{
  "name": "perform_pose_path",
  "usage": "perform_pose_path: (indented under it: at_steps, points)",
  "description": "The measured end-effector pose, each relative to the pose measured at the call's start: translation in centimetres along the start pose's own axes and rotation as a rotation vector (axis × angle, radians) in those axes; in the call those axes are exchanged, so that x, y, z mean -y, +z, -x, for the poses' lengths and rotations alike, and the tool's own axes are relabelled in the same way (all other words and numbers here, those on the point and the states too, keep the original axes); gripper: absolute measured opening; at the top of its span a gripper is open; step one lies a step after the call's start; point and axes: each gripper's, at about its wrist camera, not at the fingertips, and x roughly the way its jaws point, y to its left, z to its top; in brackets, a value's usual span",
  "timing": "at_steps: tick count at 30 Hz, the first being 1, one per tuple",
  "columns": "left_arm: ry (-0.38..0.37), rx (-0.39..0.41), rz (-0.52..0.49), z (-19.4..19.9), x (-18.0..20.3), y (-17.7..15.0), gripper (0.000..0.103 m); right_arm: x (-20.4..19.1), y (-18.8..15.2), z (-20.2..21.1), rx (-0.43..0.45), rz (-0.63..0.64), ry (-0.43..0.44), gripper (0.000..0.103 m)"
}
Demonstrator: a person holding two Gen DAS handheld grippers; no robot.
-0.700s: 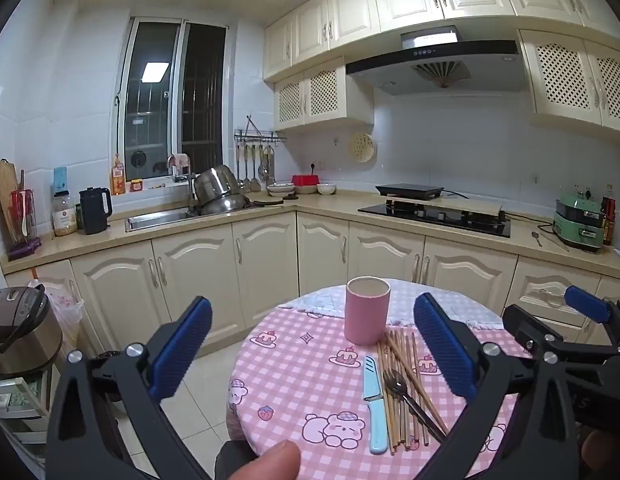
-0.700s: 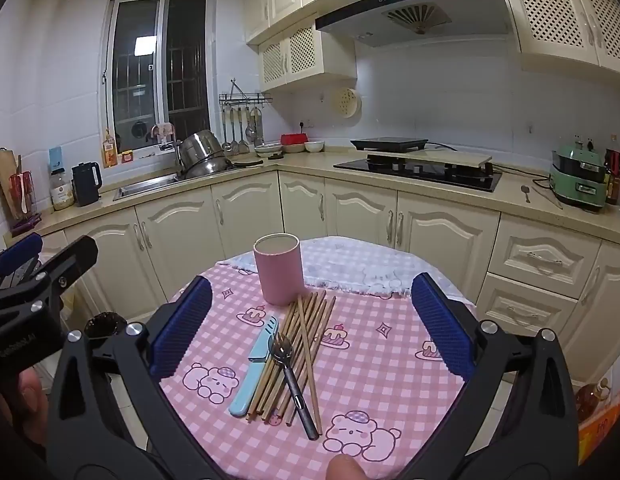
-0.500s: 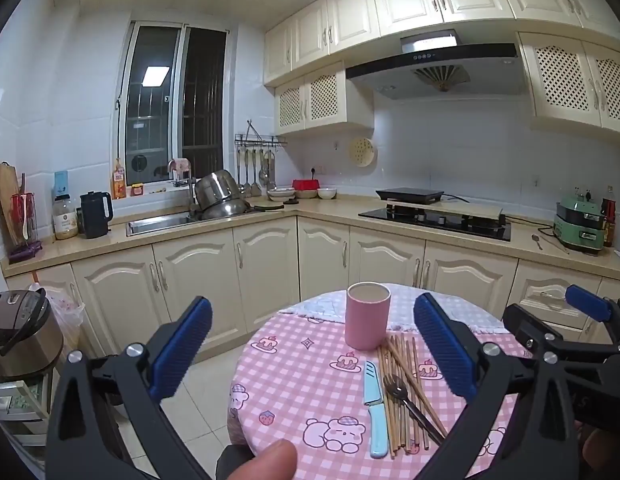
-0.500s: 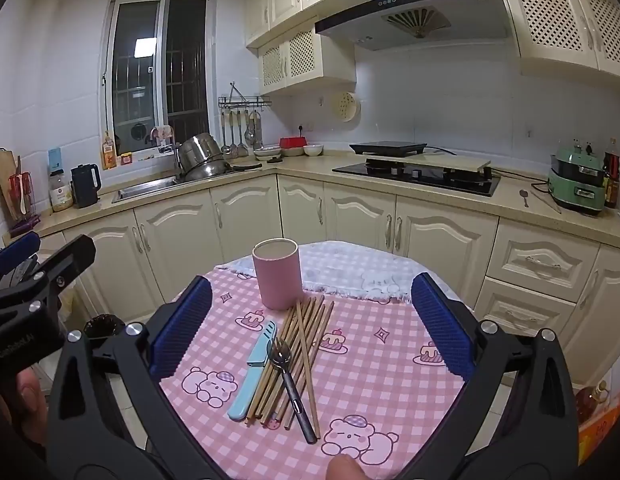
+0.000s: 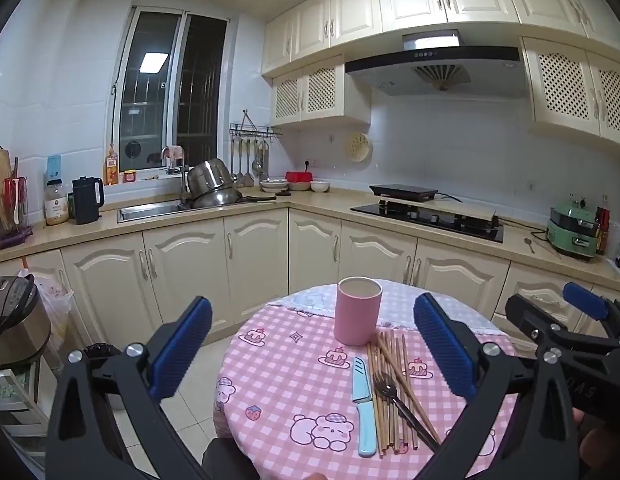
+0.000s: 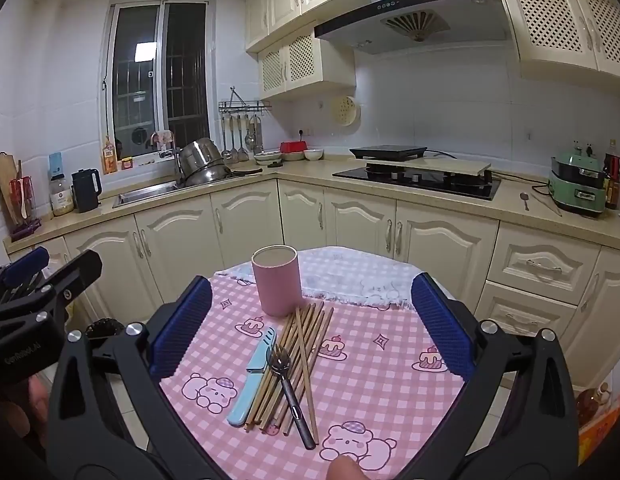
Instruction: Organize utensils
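A pink cylindrical holder [image 5: 357,311] [image 6: 276,280] stands upright and empty on a round table with a pink checked cloth [image 5: 286,384] [image 6: 389,376]. In front of it lie a bundle of wooden chopsticks [image 5: 389,384] [image 6: 302,356], a light blue knife [image 5: 362,404] [image 6: 254,376] and a dark spork [image 5: 397,400] [image 6: 288,384] on top of the chopsticks. My left gripper [image 5: 313,354] is open and empty, above the table's left side. My right gripper [image 6: 310,334] is open and empty, above the utensils. Each gripper shows at the edge of the other's view.
Cream kitchen cabinets and a counter run behind the table, with a sink [image 5: 150,212], pots [image 5: 210,188], a stove [image 5: 429,216] and a green cooker [image 5: 571,232]. A rice cooker [image 5: 14,332] stands on the left, on a low shelf.
Both views have tilted up slightly, so the table and utensils sit a little lower in frame. Both grippers stay open and empty.
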Motion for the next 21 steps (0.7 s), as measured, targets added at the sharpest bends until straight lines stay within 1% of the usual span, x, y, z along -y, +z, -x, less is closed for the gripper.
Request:
perform_pose_path:
  at_steps: [6,13,21]
  points:
    - [-0.032,0.003,-0.003,-0.51,0.42,-0.34,0.099,0.07,-0.21,-0.16,0.002,0.003,0.000,0.098]
    - [-0.030,0.022,-0.017,-0.64,0.85,-0.30,0.099,0.31,-0.13,-0.42,0.003,0.000,0.000,0.098]
    - [-0.035,0.014,-0.018,-0.98,0.79,-0.21,0.099,0.31,-0.07,-0.46,0.002,0.001,0.000,0.098]
